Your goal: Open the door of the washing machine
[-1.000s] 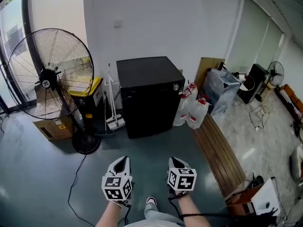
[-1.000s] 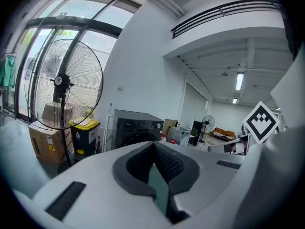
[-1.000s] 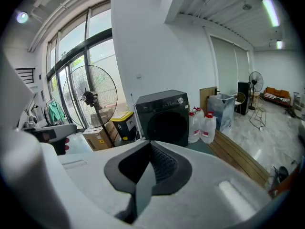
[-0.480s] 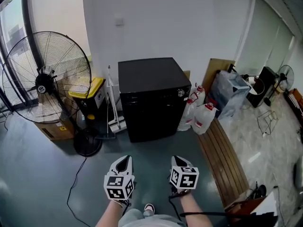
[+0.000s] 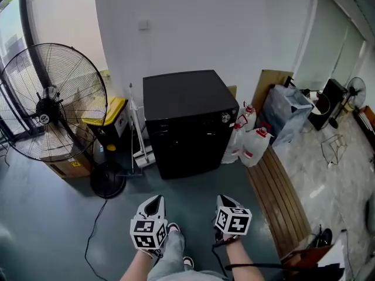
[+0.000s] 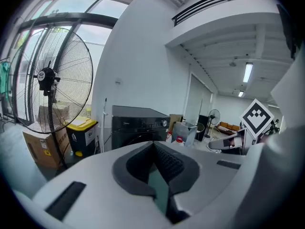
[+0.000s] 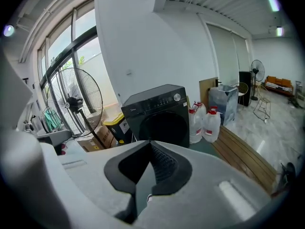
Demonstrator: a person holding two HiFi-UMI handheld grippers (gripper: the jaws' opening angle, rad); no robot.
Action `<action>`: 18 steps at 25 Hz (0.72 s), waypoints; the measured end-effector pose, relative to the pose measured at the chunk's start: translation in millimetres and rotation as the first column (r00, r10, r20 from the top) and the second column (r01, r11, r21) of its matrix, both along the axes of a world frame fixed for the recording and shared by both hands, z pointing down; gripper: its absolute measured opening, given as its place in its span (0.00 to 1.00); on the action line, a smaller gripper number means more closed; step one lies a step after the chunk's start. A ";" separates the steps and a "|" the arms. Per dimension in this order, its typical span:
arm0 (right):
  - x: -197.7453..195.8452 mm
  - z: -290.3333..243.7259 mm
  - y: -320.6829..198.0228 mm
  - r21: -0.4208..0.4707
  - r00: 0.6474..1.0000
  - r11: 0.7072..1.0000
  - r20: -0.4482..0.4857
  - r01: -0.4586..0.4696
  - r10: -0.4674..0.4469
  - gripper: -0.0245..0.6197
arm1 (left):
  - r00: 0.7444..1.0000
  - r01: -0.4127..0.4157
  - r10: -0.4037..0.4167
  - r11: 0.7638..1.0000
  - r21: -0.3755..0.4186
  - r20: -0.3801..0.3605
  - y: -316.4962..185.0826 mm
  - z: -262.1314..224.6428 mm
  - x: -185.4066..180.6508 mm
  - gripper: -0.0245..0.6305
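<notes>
Grey floor (image 5: 41, 215) carries the washer (image 5: 187, 119) against the white wall, door closed, with a fan (image 5: 47, 107) beside it. Left gripper (image 5: 153, 201) and right gripper (image 5: 225, 201) hover before the washer, well apart from it, both clenched and empty.

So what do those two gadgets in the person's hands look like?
Both the left claw and right claw are pale grey moulded plastic, tapering to a point. Each carries a white cube printed with black square markers. Inside, the jaws are lined with dark ribbed pads. A black cable trails from the right one.
</notes>
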State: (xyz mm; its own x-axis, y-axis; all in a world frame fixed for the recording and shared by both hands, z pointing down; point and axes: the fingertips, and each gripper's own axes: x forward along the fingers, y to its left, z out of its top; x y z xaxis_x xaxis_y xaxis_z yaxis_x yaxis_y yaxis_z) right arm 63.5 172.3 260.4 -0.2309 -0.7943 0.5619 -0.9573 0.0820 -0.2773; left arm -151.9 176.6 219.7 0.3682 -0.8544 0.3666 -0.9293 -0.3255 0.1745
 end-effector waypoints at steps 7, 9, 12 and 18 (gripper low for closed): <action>-12.9 -3.2 -68.0 -0.001 1.000 1.000 -0.011 0.014 -0.014 0.05 | 1.000 0.016 -0.016 1.000 0.006 -0.022 -68.7 -2.3 -13.5 0.03; -17.9 -8.3 -93.7 0.007 1.000 1.000 -0.013 0.017 -0.017 0.05 | 0.999 0.022 -0.022 1.000 0.018 -0.024 -91.8 -7.0 -19.6 0.04; -27.6 -15.9 -132.5 0.023 1.000 1.000 -0.022 0.021 -0.020 0.05 | 0.999 0.034 -0.034 0.999 0.026 -0.028 -126.5 -10.2 -33.4 0.04; -47.5 -19.7 -202.6 0.029 0.999 0.999 -0.050 0.018 -0.017 0.05 | 0.999 0.046 -0.046 0.999 0.005 -0.029 -192.3 -4.5 -57.7 0.04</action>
